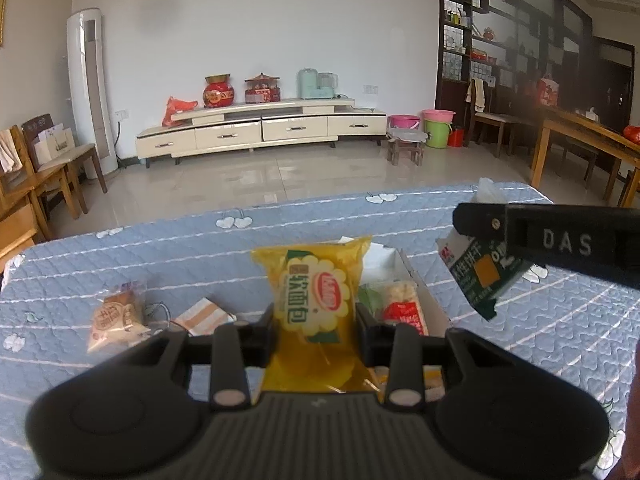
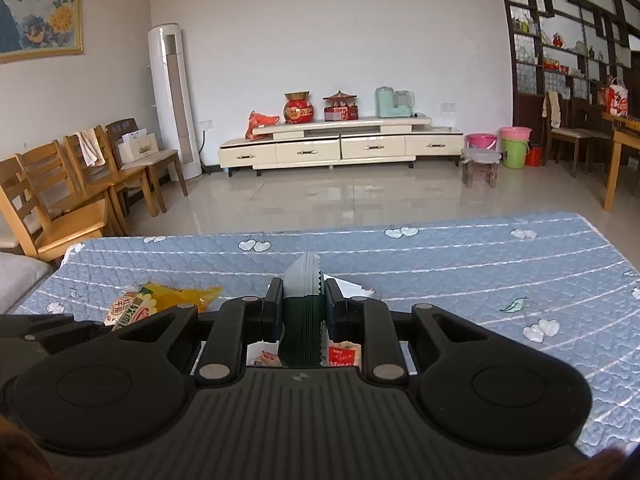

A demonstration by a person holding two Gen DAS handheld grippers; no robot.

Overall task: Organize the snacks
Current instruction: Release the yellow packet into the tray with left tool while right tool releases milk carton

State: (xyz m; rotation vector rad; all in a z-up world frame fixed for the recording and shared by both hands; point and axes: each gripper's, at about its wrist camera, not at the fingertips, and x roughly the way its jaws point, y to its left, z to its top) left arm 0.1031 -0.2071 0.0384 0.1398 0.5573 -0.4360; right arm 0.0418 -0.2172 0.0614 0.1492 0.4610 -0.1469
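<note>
My left gripper (image 1: 316,328) is shut on a yellow soft-bread packet (image 1: 318,292), held upright above the blue quilted table. Just beyond it lies a white cardboard box (image 1: 424,292) with several wrapped snacks inside. My right gripper (image 2: 303,306) is shut on a green-and-white biscuit packet (image 2: 305,284), seen edge-on between the fingers. In the left wrist view that same green packet (image 1: 478,276) hangs at the right, above the box's right side. The yellow packet (image 2: 168,300) shows at the left of the right wrist view.
A tan snack packet (image 1: 116,320) and a striped brown-and-white packet (image 1: 204,316) lie on the blue cloth (image 1: 180,252) left of the box. Beyond the table's far edge are tiled floor, wooden chairs and a cream TV cabinet.
</note>
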